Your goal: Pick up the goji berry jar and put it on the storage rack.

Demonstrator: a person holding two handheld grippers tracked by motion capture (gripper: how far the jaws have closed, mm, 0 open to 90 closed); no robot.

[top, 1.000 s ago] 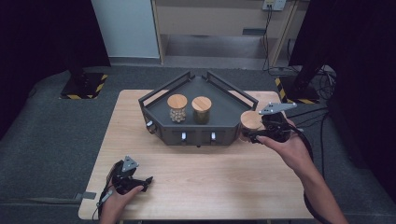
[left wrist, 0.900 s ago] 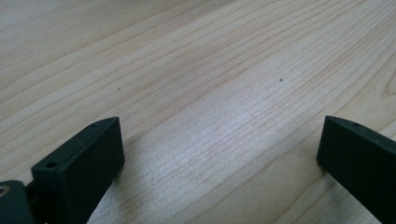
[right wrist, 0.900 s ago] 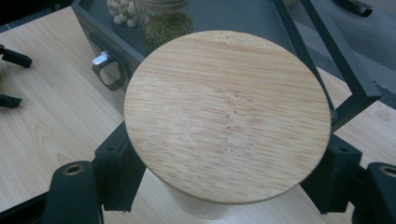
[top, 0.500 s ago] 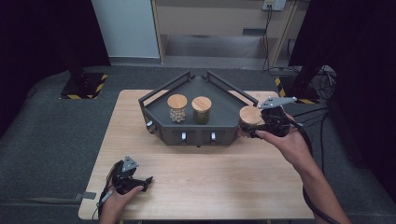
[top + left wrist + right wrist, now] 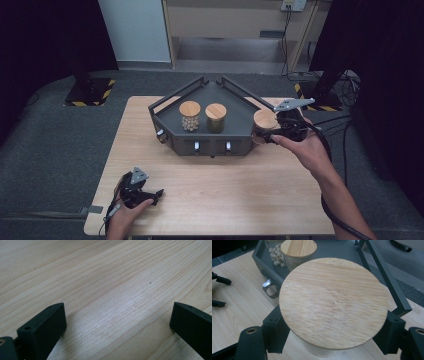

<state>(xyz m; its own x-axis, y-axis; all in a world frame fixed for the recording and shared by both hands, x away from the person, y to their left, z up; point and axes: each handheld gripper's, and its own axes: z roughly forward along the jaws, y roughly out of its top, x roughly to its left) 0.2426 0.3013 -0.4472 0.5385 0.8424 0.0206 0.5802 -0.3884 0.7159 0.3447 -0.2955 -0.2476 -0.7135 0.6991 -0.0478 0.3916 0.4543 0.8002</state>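
Carried leftward, nearer the tray [image 5: 170, 131]: wood-lidded jar [image 5: 264, 121].
Clenched below the lid in right gripper [image 5: 272, 136] jaws; probably glass, slippery, breakable; left gripper [image 5: 150, 195] released.

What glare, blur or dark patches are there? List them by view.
High view: sharp, evenly lit table, black surroundings. Left gripper view: soft sheen on the wood between blurred jaws. Right gripper view: held jar's wooden lid sharp, jars in the tray behind slightly soft.

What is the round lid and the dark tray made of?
The round lid looks like unvarnished pale wood, perhaps bamboo: fine straight grain lines run across it. The dark tray looks like matte grey painted metal, judging by its thin straight rails, though hard plastic is possible.
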